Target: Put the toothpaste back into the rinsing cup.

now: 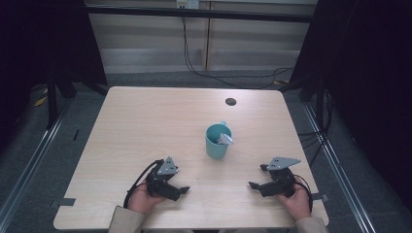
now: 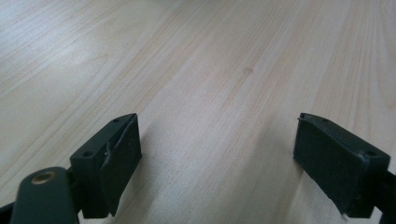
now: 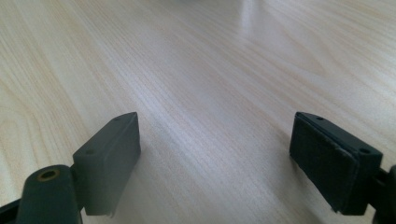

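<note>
A: Where is the cup?

B: The teal cup [image 1: 217,141] stands upright a little right of the middle of the light wooden table [image 1: 145,121]. Taking the table's centre as the dial, it sits at roughly four o'clock, close in. A small handle shows on its far rim.

A: Anything in it?

B: A crumpled bit of white paper [image 1: 225,139] rests at the rim on the cup's right side, partly inside. I cannot tell how deep it goes.

A: And the left gripper?

B: In the high view the left gripper [image 1: 183,190] lies low near the front edge at about seven o'clock, held in the person's left hand [image 1: 143,198], its tips pointing right. Its grey three-cornered plate is on top and a black cable loops off to its left. In the left gripper view its jaws stand wide apart over bare wood grain, nothing between them.

A: The right one?

B: The right gripper [image 1: 257,176] sits at about five o'clock, held in the right hand [image 1: 297,200], tips pointing left toward the other gripper. In the right gripper view its jaws are also spread wide, with bare tabletop between.

A: How near are they to the cup?

B: Both are apart from it; the cup stands beyond them, between the two.

A: Anything else on the table?

B: A round dark cable hole [image 1: 231,101] toward the far edge, at about one o'clock.
</note>
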{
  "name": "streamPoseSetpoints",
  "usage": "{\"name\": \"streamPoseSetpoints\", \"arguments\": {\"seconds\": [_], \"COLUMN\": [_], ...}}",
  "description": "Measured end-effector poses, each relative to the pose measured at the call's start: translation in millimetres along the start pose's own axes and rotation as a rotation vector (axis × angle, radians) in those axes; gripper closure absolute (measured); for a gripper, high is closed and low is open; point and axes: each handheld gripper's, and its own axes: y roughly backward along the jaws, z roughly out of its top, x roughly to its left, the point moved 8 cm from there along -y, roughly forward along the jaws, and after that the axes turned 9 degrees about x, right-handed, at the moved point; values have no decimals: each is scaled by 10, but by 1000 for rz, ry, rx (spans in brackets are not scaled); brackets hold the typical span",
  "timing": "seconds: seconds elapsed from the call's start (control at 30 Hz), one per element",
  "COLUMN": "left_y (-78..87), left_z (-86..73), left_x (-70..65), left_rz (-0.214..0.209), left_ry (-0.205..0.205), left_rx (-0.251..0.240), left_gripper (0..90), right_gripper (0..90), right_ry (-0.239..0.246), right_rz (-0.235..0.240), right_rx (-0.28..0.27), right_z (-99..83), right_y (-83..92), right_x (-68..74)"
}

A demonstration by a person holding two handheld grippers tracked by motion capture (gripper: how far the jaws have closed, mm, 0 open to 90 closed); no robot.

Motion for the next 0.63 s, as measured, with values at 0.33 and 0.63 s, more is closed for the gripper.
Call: {"name": "streamPoseSetpoints", "arguments": {"seconds": [0.33,0.63], "left_y": [1,2], "left_z": [-2,-2], "left_x": [0,0], "left_rz": [0,0], "left_ry": [0,0], "left_rx": [2,3], "left_gripper": [146,145], "right_gripper": [154,147], "right_ry": [-2,-4], "right_rz": [0,-3], "right_rx": [0,1], "right_z": [-1,-1], "right_y": [-1,-2], "right_x": [-1,-4]}}
